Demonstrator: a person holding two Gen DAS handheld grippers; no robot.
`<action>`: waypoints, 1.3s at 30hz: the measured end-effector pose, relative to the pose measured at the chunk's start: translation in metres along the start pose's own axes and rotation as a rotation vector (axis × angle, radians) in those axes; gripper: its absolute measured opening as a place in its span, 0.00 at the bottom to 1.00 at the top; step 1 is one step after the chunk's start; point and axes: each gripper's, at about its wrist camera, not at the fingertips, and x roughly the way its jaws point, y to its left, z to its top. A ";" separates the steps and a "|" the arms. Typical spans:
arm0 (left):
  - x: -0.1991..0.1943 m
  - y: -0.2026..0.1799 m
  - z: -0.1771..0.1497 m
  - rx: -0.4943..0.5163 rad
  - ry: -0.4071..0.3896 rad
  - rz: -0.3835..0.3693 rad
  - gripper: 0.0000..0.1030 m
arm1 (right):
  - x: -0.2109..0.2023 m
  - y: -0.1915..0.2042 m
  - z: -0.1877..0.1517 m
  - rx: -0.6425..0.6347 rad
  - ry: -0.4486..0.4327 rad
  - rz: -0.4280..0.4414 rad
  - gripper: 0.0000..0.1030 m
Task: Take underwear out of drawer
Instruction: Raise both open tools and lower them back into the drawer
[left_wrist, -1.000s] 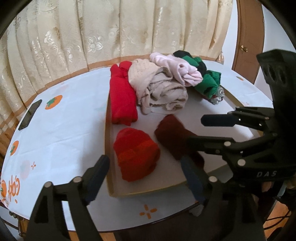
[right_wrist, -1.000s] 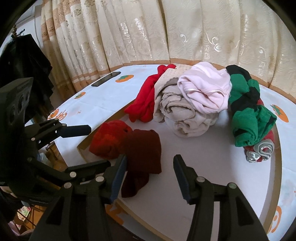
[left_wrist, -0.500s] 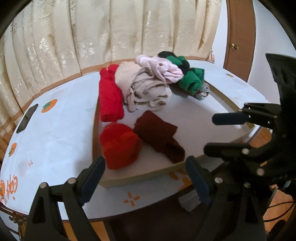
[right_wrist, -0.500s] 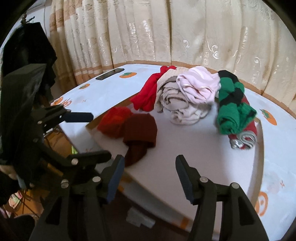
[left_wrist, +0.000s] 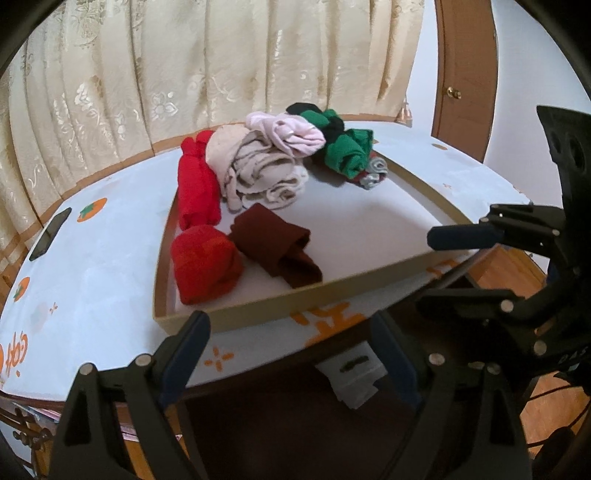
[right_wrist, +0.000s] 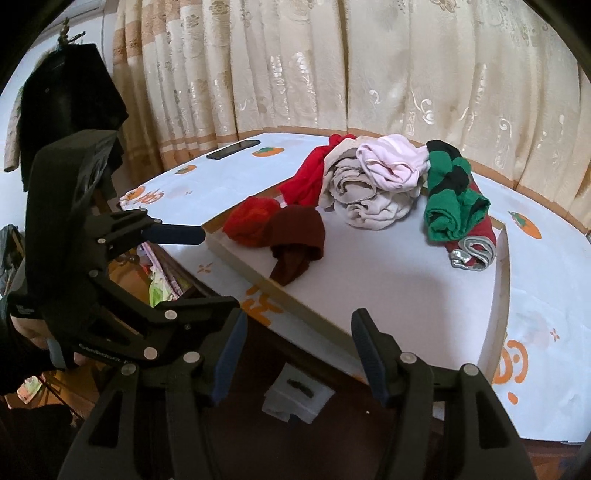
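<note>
A shallow cardboard drawer (left_wrist: 295, 299) lies on the table and holds rolled underwear. Nearest its front wall sit an orange-red roll (left_wrist: 205, 264) and a maroon roll (left_wrist: 277, 243). Behind them lie a long red piece (left_wrist: 197, 184), a beige bundle (left_wrist: 258, 173), a pink piece (left_wrist: 288, 133) and a green-and-black one (left_wrist: 343, 147). My left gripper (left_wrist: 291, 332) hangs open and empty in front of the drawer, past the table edge. My right gripper (right_wrist: 299, 328) is also open and empty, short of the drawer (right_wrist: 295, 295) and well back from the maroon roll (right_wrist: 295, 232).
A dark phone (left_wrist: 50, 232) lies at the table's far left, by the curtain. A brown door (left_wrist: 465, 74) stands at the right. A white box (left_wrist: 354, 373) sits on the floor under the table edge. A dark garment (right_wrist: 70, 103) hangs at the left.
Both grippers have drawn back from the drawer, past its front wall to the table's edge. The right jaws stand a little wider. The clothes have not moved.
</note>
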 end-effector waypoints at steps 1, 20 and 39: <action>-0.001 -0.002 -0.003 0.006 -0.002 0.003 0.87 | -0.002 0.000 -0.004 0.002 0.003 0.005 0.59; 0.031 -0.044 -0.057 0.117 0.137 -0.040 0.87 | -0.007 -0.020 -0.094 0.042 0.212 -0.040 0.60; 0.096 -0.087 -0.076 0.379 0.341 -0.118 0.87 | 0.026 -0.043 -0.172 0.026 0.671 -0.094 0.59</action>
